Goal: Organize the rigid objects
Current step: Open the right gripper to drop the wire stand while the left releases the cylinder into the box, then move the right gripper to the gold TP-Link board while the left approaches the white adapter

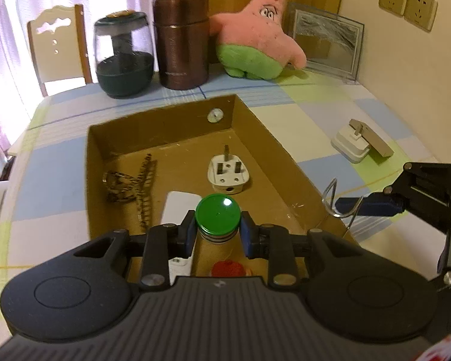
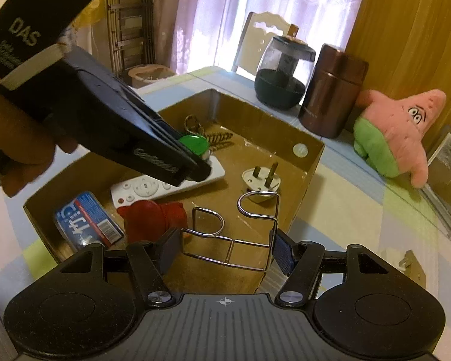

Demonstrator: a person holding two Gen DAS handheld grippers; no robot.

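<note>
Left gripper: jaws nearly together, clamped on a green-capped bottle just below its cap; held over the cardboard box, centre of the left wrist frame; tool angled downward, a hand gripping its handle at the left edge of the right wrist frame.
Right gripper: jaws partly apart, pressed on either side of a wire rack; held at the box's near right rim, lower centre of its own frame; tilted down toward the box.
Box contents: white plug, prongs up, mid-floor; white remote beneath the bottle; hair clip at left; red object and blue packet at the near end.
On the table outside the box: white charger, right of frame.
</note>
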